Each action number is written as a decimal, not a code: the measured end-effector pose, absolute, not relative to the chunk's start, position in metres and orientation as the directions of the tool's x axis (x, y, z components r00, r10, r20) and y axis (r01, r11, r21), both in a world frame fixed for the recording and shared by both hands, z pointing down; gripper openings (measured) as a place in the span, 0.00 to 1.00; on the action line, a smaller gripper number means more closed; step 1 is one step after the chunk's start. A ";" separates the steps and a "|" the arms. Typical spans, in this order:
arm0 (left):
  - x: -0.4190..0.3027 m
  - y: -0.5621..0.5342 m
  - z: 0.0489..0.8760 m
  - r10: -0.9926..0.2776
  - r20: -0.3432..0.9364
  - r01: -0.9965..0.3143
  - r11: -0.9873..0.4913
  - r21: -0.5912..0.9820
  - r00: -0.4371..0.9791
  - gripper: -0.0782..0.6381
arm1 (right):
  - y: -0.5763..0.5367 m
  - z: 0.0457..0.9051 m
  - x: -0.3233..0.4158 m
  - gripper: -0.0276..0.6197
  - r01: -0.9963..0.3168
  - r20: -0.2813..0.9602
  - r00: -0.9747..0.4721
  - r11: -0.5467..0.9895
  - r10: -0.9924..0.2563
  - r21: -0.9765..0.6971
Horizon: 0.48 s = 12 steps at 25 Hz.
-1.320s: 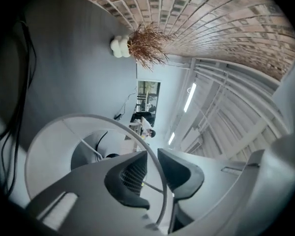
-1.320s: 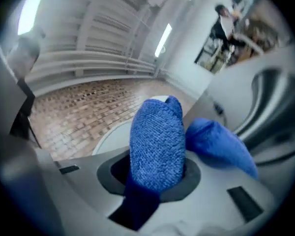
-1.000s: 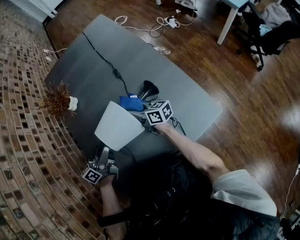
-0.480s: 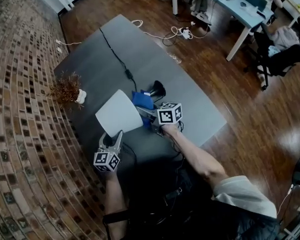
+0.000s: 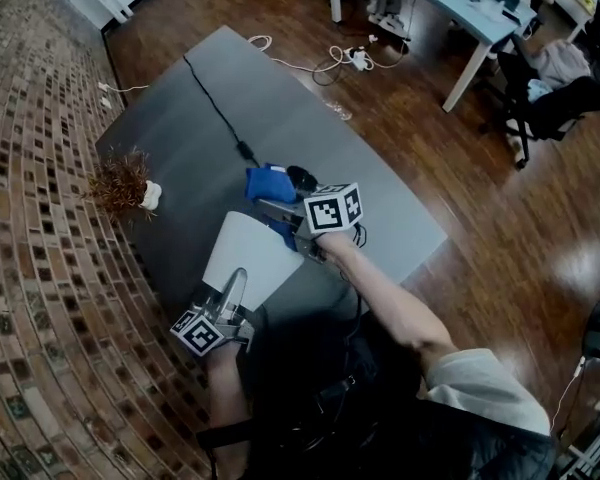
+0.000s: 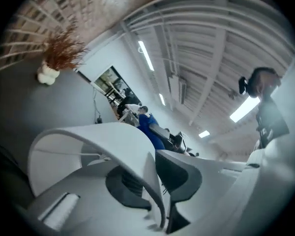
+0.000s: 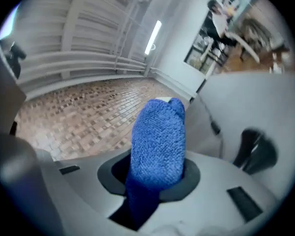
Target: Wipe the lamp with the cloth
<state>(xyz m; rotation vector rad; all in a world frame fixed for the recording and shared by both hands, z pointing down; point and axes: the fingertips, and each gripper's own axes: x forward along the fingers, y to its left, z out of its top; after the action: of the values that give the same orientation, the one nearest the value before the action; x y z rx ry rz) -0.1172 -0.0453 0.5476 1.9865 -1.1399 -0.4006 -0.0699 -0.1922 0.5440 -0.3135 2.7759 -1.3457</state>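
Just changed, near side: your left tongs (image 6: 157,185) have been closing over the last moment and now pinch the lower rim of the white lamp shade (image 5: 250,258). In the left gripper view the thin edge runs between the two pads.
Just changed, farther out: your right tongs (image 7: 155,183) are pressed together on the blue cloth (image 7: 160,141) and have carried it upward. A second ago it sat low on the tabletop (image 5: 380,208) beside the shade; now it is raised at the shade's far end.
What that means: I'd judge the lamp is now steadied and the cloth is poised, but wiping has not begun — no view shows cloth laid on the shade.
Shade and left tongs: the shade's wide mouth faces you, and the tongs grip its nearest edge from below.
Cloth and right tongs: a thick fold stands up out of the jaws, and a tail hangs beneath them.
Shade and cloth: they are near each other, with the cloth just past the narrow end. You cannot tell from the head view whether they touch.
Beyond: a dark rounded piece (image 5: 302,177) sits just behind the cloth — perhaps the lamp's foot. A black cord (image 5: 215,108) runs away across the tabletop, and a dried plant (image 5: 120,183) stands well apart at its left edge.
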 end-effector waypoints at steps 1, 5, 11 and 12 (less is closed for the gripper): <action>-0.126 -0.049 0.548 -0.838 0.096 -0.550 -0.261 0.793 0.537 0.17 | -0.213 0.547 -0.056 0.18 -0.258 0.088 -0.955 0.644 -0.283 -0.720; -0.147 -0.063 0.546 -0.836 0.089 -0.530 -0.257 0.808 0.542 0.17 | -0.298 0.559 -0.004 0.18 -0.544 0.151 -0.821 0.673 -0.551 -0.502; -0.156 -0.062 0.551 -0.845 0.078 -0.501 -0.236 0.833 0.529 0.17 | -0.263 0.633 -0.076 0.19 -0.488 0.434 -0.816 0.857 -0.381 -0.166; -0.157 -0.063 0.550 -0.847 0.071 -0.496 -0.238 0.835 0.526 0.17 | -0.248 0.643 -0.082 0.19 -0.483 0.470 -0.800 0.865 -0.373 -0.136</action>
<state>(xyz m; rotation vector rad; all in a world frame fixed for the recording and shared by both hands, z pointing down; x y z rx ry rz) -0.1568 -0.0634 0.5499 1.8948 -1.1020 -0.5082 -0.0822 -0.2482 0.6427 -0.8359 3.4546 -0.4605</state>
